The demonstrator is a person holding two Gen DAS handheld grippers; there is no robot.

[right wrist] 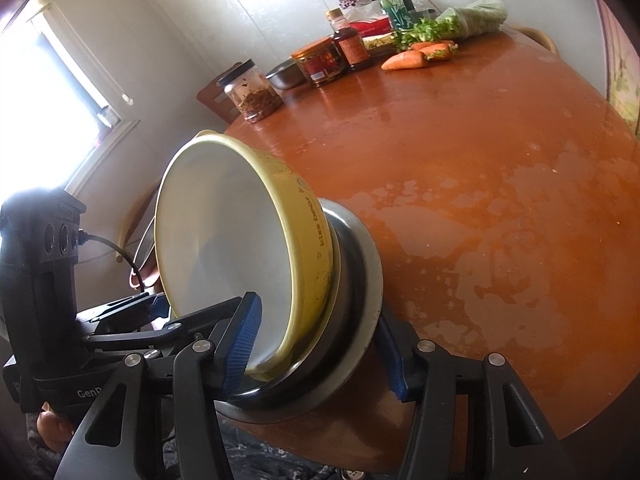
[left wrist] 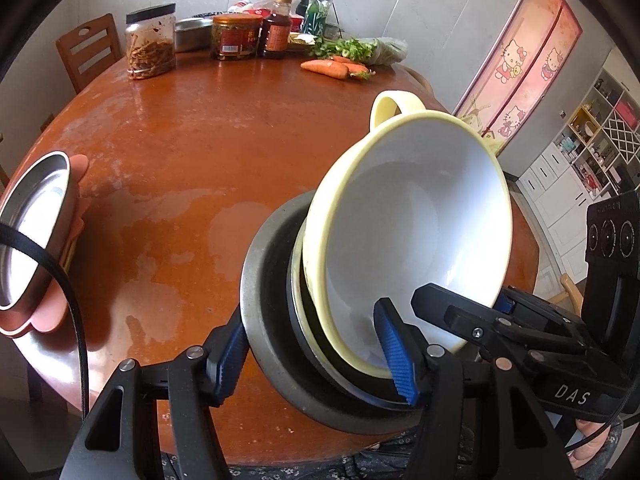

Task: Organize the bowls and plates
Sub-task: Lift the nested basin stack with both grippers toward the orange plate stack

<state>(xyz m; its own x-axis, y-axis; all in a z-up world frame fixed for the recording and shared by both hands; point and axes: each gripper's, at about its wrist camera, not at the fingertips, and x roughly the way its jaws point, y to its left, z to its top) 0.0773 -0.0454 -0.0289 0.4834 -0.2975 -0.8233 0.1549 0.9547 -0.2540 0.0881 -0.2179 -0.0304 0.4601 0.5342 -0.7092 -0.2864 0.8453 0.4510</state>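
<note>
Gripping from both sides, the left gripper (left wrist: 316,360) and right gripper (right wrist: 316,350) each clamp the near rim of one tilted stack: yellow bowl (left wrist: 408,232) nested in a steel bowl (left wrist: 272,320). The stack leans over the table (left wrist: 192,152) edge, openings facing the right gripper. A second steel dish (left wrist: 32,224) on pink plates lies well apart, leftward, nearer the left gripper.

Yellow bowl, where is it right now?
The yellow bowl sits tilted, nested in a metal dish at the table's near edge, clamped between the left gripper and right gripper.
</note>
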